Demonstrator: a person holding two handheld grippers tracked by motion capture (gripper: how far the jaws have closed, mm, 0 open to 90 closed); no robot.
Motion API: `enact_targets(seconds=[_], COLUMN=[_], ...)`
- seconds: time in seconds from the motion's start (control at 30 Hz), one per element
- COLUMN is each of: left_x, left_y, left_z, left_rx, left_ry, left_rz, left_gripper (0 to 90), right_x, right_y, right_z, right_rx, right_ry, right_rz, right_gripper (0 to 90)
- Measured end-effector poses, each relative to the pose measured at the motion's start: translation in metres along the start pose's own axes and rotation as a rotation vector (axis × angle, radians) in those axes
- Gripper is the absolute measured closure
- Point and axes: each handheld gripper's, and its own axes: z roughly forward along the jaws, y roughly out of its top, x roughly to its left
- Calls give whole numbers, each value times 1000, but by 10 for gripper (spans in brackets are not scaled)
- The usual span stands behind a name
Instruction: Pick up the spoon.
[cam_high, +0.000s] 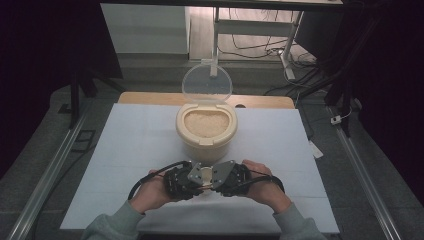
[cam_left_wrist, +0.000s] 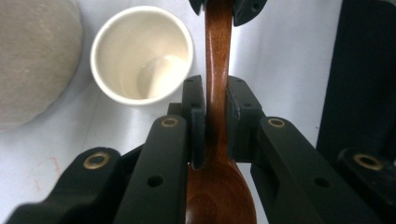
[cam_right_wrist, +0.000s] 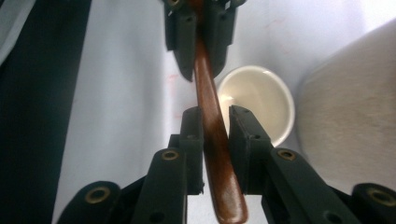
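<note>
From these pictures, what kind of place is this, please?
Probably a lab or workshop bench set up for recording, not a home kitchen. A table under a pale sheet sits between metal rails, cables lie on the floor behind, and a rice container with its lid up stands as a prop.

Seen from the high view, the wooden spoon is hidden beneath the left gripper (cam_high: 182, 181) and right gripper (cam_high: 231, 177), which meet at 6 o'clock from the rice container (cam_high: 206, 127). In the left gripper view, the spoon (cam_left_wrist: 218, 93) has its bowl cut off by the bottom edge, and the rice container's wall (cam_left_wrist: 32, 60) runs out at 9 o'clock. In the right gripper view, the spoon's handle (cam_right_wrist: 212, 135) partly covers the white cup (cam_right_wrist: 259, 102); whether the right gripper's pads actually press the handle cannot be told.
</note>
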Motion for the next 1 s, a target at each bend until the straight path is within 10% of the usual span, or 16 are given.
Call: enact_targets(seconds=[0.47, 1.0], left_x=[9, 10], left_y=[-9, -13], left_z=[-20, -31], left_rx=[-127, -236], left_ry=[111, 207], left_rz=[-52, -85], left_gripper=[788, 789], right_x=[-22, -15], right_y=[-31, -46], right_z=[-43, -29], right_rx=[-430, -520], right_ry=[-203, -194], right_rz=[478, 699], right_gripper=[436, 319])
